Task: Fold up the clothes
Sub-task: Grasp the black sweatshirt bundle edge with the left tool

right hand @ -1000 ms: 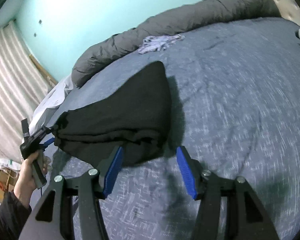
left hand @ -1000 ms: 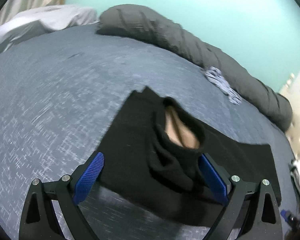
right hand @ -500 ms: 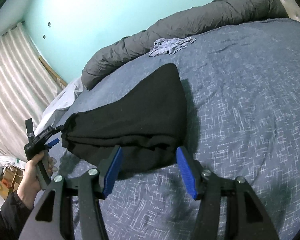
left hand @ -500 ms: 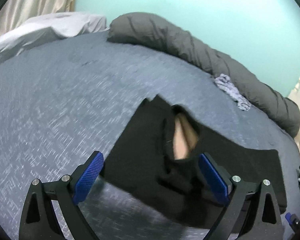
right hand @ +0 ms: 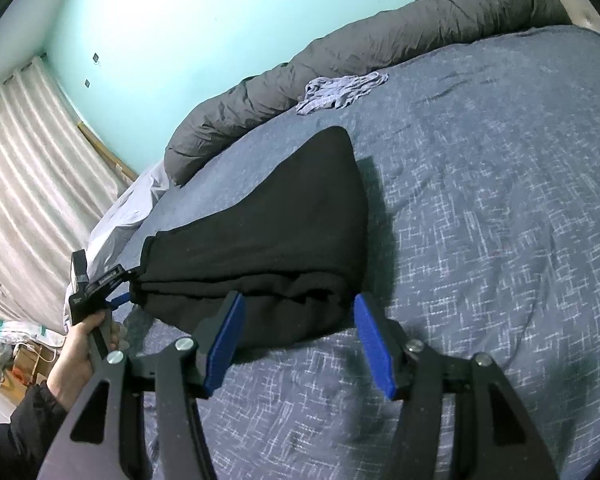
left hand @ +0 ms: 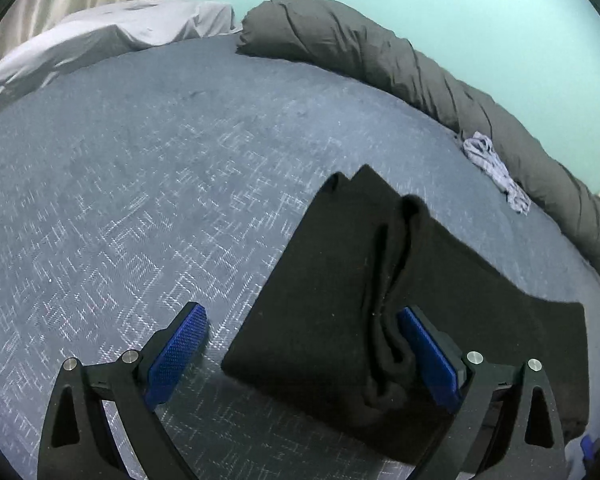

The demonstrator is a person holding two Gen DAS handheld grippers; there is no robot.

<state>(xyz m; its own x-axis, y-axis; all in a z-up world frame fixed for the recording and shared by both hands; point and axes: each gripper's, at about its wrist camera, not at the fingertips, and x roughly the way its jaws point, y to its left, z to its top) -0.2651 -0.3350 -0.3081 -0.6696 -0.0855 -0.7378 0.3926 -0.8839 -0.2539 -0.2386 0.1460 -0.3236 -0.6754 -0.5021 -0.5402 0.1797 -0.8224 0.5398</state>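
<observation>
The left black two-finger tongs with blue ribbed pads [left hand: 302, 350] point steeply downward, jaws spread wide, with black cloth against the right-hand pad. The right black two-finger tongs with blue pads [right hand: 300, 344] tilt downward too, jaws parted and pressing on nothing. A bare left hand [right hand: 82, 356] in a dark sleeve grips the left tongs' handle.

The black garment [left hand: 332, 280] is a thick, matt cloth with a soft, fleecy nap. It lies on a bedspread [left hand: 140, 184] of blue-grey woven cloth flecked with pale threads. Along the upper right of the left wrist view, the rolled duvet [left hand: 380, 56] is dull grey, creased fabric. The left gripper [left hand: 302, 354] has matt black plastic arms, shiny metal screws and knurled blue pads [left hand: 176, 354]. At the left of the right wrist view hangs a ribbed pale curtain [right hand: 32, 152].
</observation>
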